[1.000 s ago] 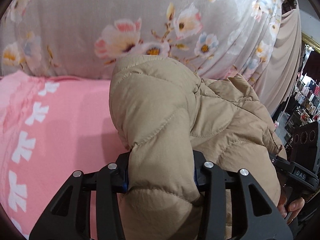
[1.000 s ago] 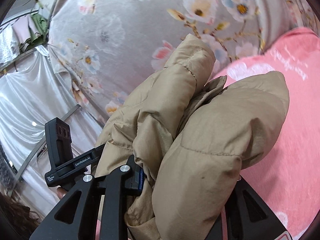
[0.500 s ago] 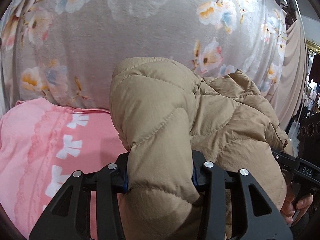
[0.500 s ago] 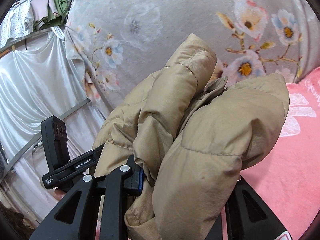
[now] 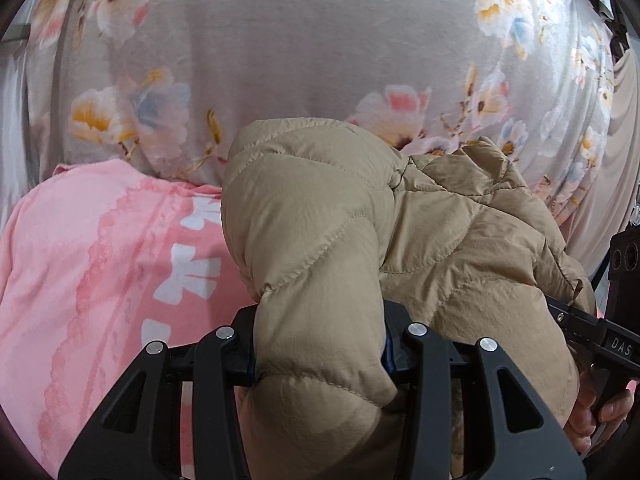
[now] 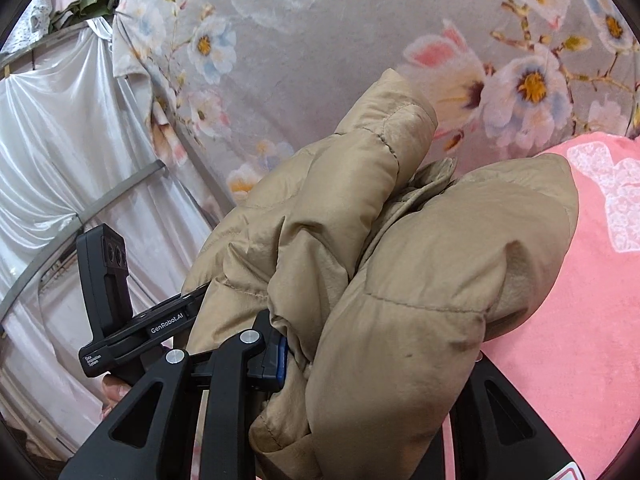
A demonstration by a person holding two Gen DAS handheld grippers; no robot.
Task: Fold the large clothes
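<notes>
Both hands have carried the beige puffer jacket (image 5: 420, 248) sideways since the earlier frames: the pink blanket (image 5: 80, 280) now shows its rounded far-left edge in the left wrist view, and in the right wrist view it has slid off toward the right border. The left gripper (image 5: 320, 344) stands partly closed, its pads pressed into a thick quilted roll of the jacket. The right gripper (image 6: 372, 356) is likewise clamped on a bunched fold; only its left finger (image 6: 276, 348) shows, the other being hidden behind the padding. The jacket hangs between the two tools, lifted off the pink blanket below. Beyond it, a grey floral cloth (image 6: 340, 60) rises like a wall. White drapery (image 6: 60, 160) with a metal rail (image 6: 120, 188) bounds the room on the right gripper's left side.
</notes>
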